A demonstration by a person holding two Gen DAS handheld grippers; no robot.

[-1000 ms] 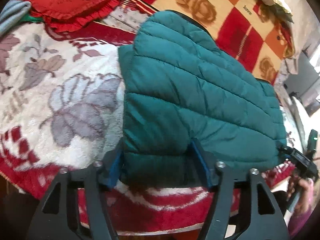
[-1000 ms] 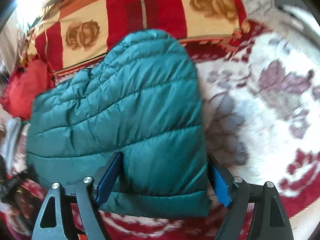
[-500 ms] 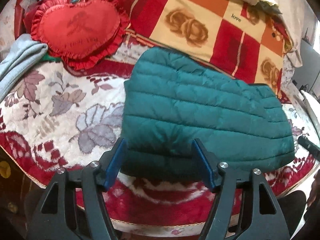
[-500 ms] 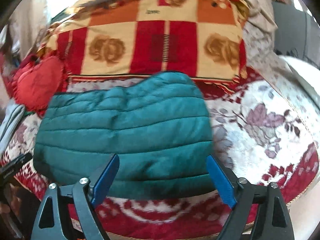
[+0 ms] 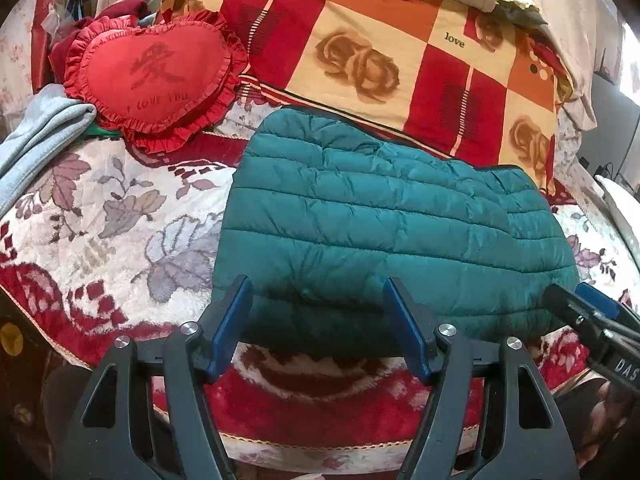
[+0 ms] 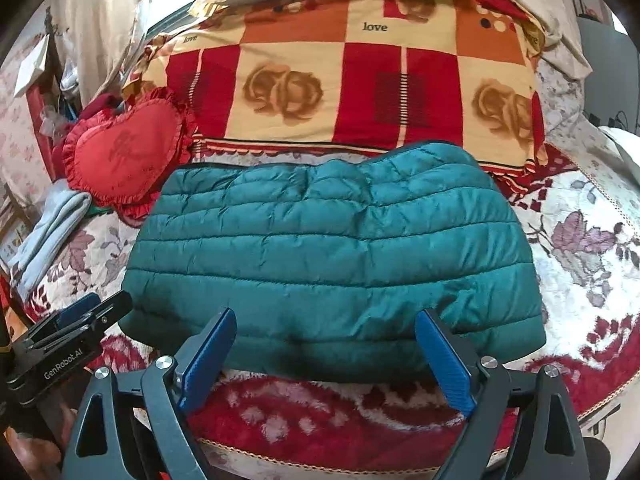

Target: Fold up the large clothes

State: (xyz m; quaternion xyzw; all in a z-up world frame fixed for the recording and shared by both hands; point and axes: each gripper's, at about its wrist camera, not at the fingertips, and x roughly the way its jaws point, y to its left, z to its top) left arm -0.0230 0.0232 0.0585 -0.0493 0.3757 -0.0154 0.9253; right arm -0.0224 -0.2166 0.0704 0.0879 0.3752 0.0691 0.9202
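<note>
- The teal quilted puffer jacket (image 5: 384, 240) lies folded into a compact, roughly rectangular bundle on the floral fleece blanket (image 5: 100, 216), its long side running left to right near the blanket's front edge.
- The left gripper (image 5: 320, 316) hangs just in front of the jacket's near edge with its blue-padded fingers (image 5: 230, 324) spread wide; nothing is between them and they hold no cloth.
- The right gripper (image 6: 326, 350) sits likewise at the front edge, towards the jacket's right half, its blue pads (image 6: 444, 360) set wide apart and empty (whether the tips brush the fabric cannot be told).
- Each gripper shows in the other's view: the right one at the lower right of the left wrist view, by the jacket's right corner, and the left one at the lower left of the right wrist view, by the left corner.
- Behind the jacket lies a checked quilt (image 6: 360, 80) in red, orange and cream squares with brown roses and the word "love"; the jacket's far edge reaches its lower border.
- A red heart-shaped ruffled cushion (image 5: 154, 76) rests to the jacket's back left, near but apart from it.
- A pale grey garment (image 5: 36, 136) lies at the far left edge, next to the cushion.
</note>
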